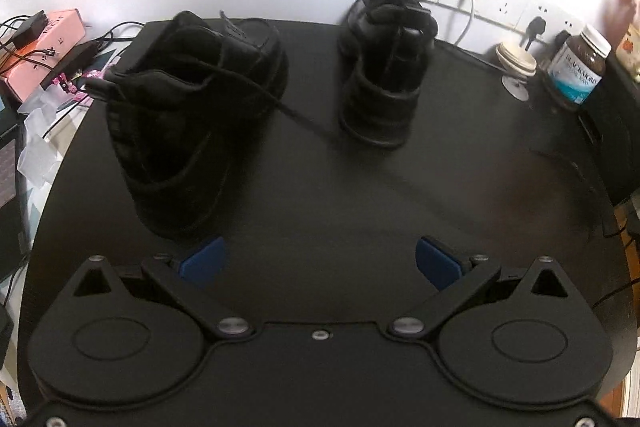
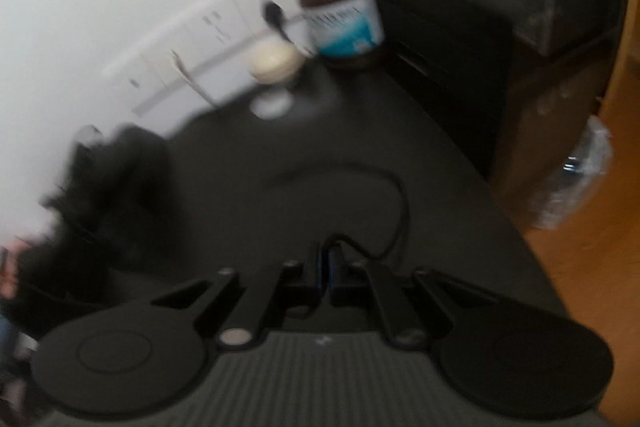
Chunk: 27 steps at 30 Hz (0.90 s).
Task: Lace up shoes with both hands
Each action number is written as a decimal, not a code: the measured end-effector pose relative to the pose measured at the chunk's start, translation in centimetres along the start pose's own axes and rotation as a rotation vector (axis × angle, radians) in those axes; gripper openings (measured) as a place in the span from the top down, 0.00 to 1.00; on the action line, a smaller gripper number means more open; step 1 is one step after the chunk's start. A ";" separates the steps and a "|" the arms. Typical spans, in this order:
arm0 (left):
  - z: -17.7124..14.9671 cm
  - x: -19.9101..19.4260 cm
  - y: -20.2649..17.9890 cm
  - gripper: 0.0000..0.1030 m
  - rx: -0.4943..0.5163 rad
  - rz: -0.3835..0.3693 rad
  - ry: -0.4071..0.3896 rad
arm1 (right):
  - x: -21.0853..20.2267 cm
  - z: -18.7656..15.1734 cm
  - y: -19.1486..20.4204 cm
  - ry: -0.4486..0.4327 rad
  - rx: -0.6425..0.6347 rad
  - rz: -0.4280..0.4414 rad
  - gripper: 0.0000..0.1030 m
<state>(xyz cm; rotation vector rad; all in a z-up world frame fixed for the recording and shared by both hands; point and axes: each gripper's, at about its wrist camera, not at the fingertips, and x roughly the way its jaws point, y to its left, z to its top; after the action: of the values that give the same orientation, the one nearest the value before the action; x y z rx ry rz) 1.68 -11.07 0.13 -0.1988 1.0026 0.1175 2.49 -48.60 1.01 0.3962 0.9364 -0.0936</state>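
**Lace pinched in your right gripper, left gripper spread and empty**

Your right gripper (image 2: 326, 269) has its jaws pressed together on a thin black lace (image 2: 394, 195), which loops away from the blue pads over the dark table (image 2: 440, 187). You grip it near one end, likely so you have a free tip to feed through an eyelet. Your left gripper (image 1: 320, 261) stands wide with nothing between its blue pads (image 1: 202, 259), hovering just short of the near shoe (image 1: 192, 115), probably ready to steady it or take a lace end. The far shoe (image 1: 386, 63) stands apart from it, toward the wall, a lace bunched on top. A taut lace (image 1: 296, 115) runs from the near shoe toward the right.

The right wrist view is smeared by motion: the shoes there are only a dark mass at the left edge. You cannot tell which shoe your held lace belongs to, nor see any eyelets, black on black. The supplement jar (image 1: 580, 67) and a small cream pot (image 1: 516, 61) sit by the wall sockets.
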 end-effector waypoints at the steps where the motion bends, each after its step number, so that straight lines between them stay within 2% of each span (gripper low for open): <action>1: 0.0 0.1 0.0 0.00 -0.005 0.006 0.004 | 0.1 -0.1 -0.2 0.017 0.002 -0.005 0.96; 5: 0.1 0.6 0.2 0.00 -0.035 0.031 0.015 | 0.9 -0.1 0.6 0.082 -0.074 -0.027 0.91; 8: 0.1 0.8 0.9 0.00 -0.062 0.049 0.021 | 1.1 0.4 3.2 0.073 -0.189 -0.036 0.58; 11: 0.1 1.0 1.8 0.00 -0.083 0.052 0.032 | 0.9 0.7 7.2 0.010 -0.364 -0.017 0.55; 13: 0.4 1.1 2.5 0.00 -0.103 0.050 0.033 | 1.0 0.5 9.9 0.003 -0.455 0.063 0.51; 15: 0.7 1.0 3.3 0.00 -0.122 0.051 0.029 | 1.7 -0.1 12.7 0.036 -0.525 0.161 0.48; 17: 0.9 0.8 4.0 0.00 -0.124 0.058 0.014 | 2.7 -1.2 15.7 0.074 -0.619 0.212 0.48; 20: 1.6 0.0 5.2 0.01 -0.102 0.064 -0.036 | 3.9 -2.1 19.4 0.096 -0.737 0.263 0.48; 23: 2.6 -1.1 6.6 0.01 -0.099 0.093 -0.099 | 3.5 -1.7 22.3 0.078 -0.789 0.369 0.47; 26: 4.0 -2.0 7.9 0.01 -0.123 0.128 -0.151 | 3.1 -1.2 25.1 0.032 -0.816 0.444 0.31; 27: 4.5 -2.2 8.3 0.01 -0.134 0.141 -0.170 | 3.0 -1.1 25.8 0.009 -0.818 0.452 0.30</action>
<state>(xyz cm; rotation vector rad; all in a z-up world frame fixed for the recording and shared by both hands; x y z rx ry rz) 2.64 -2.01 3.45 -0.2362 0.8394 0.3252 9.81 -24.06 5.55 -0.1614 0.7979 0.6876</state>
